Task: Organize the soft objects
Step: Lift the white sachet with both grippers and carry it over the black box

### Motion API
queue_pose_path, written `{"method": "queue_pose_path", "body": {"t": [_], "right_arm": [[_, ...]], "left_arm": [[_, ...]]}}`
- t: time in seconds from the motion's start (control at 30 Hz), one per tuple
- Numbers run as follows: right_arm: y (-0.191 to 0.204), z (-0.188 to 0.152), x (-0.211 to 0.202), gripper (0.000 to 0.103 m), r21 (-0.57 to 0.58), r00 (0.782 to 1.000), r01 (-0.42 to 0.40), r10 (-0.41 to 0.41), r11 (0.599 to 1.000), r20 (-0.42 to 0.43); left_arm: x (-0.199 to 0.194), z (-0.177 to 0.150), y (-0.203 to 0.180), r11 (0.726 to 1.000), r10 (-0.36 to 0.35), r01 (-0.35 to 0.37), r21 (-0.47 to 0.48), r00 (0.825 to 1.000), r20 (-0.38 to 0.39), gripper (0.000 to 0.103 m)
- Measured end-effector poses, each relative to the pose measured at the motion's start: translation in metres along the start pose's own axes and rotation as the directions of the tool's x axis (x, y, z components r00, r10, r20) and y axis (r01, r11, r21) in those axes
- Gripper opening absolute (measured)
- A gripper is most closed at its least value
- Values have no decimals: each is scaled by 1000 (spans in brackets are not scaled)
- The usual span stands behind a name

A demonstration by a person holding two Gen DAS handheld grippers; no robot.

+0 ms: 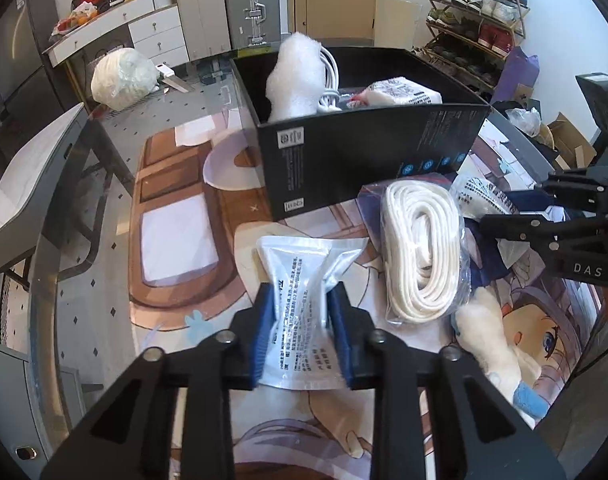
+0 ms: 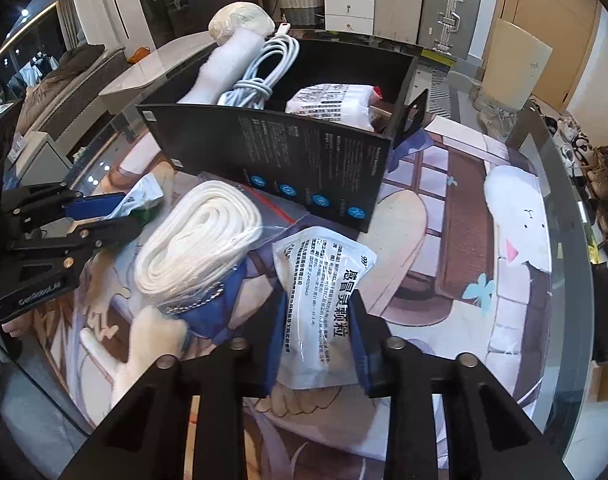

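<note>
Left wrist view has the left gripper (image 1: 299, 320) clamped on a silvery printed sachet (image 1: 304, 280), blue pads (image 1: 263, 320) squeezing both sides, held above the printed table mat (image 1: 175, 240). Only this view catches the shoe rack (image 1: 480, 12) up at 1 o'clock and a bagged white bundle (image 1: 123, 76) on the glass at 10 o'clock.

Right wrist view shows the right gripper (image 2: 318, 344) pinching its own white packet (image 2: 324, 304) with Chinese print, and the left gripper (image 2: 75, 220) poking in from 9 o'clock. Only this view shows the mat's white ghost-looking patch (image 2: 512, 216) at 3 o'clock.

The black box (image 2: 304, 160) sits at 12 o'clock in both views. Inside: a fluffy white roll (image 2: 231, 68) standing on end, a coiled white cable (image 2: 259, 76) beside it, and a printed white packet (image 2: 332, 108) further along. In front of the box, a bag of coiled white rope (image 2: 199, 240) lies on the mat between the grippers, with a cream plush (image 2: 151, 340) near it.
</note>
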State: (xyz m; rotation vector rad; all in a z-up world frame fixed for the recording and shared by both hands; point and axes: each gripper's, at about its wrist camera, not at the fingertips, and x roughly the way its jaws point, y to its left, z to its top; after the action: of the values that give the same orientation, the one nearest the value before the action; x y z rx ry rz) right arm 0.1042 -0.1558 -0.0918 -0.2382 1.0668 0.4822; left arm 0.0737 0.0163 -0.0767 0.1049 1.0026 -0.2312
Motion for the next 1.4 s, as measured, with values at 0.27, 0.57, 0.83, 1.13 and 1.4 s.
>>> {"method": "queue_pose_path", "body": {"t": [0.27,0.57,0.83,1.13,1.4], "right_arm": [[-1,1,-10,24,26,998,-16,14,1000,55],[0,7,-52,24,36,968,-31,21,999,251],[10,4,-94,24,5,884,-21,17,1000,467],[34,-14,-112,24,-35,794,-7,26,999,607],[40,-17,-124,24,-35,764,-2,24,999,645]], "left_arm": [[-14,4,7,1000,19,-17,-26,998,67,16],[-50,12,11,999,-8,19,-43,971,238,14],[-81,13,9,999,48,-36,-37,910,411,14],[-97,6,8,997,70,-39,-70,853,517,14],[-102,12,7,997,56,-19,-75,841,538,14]]}}
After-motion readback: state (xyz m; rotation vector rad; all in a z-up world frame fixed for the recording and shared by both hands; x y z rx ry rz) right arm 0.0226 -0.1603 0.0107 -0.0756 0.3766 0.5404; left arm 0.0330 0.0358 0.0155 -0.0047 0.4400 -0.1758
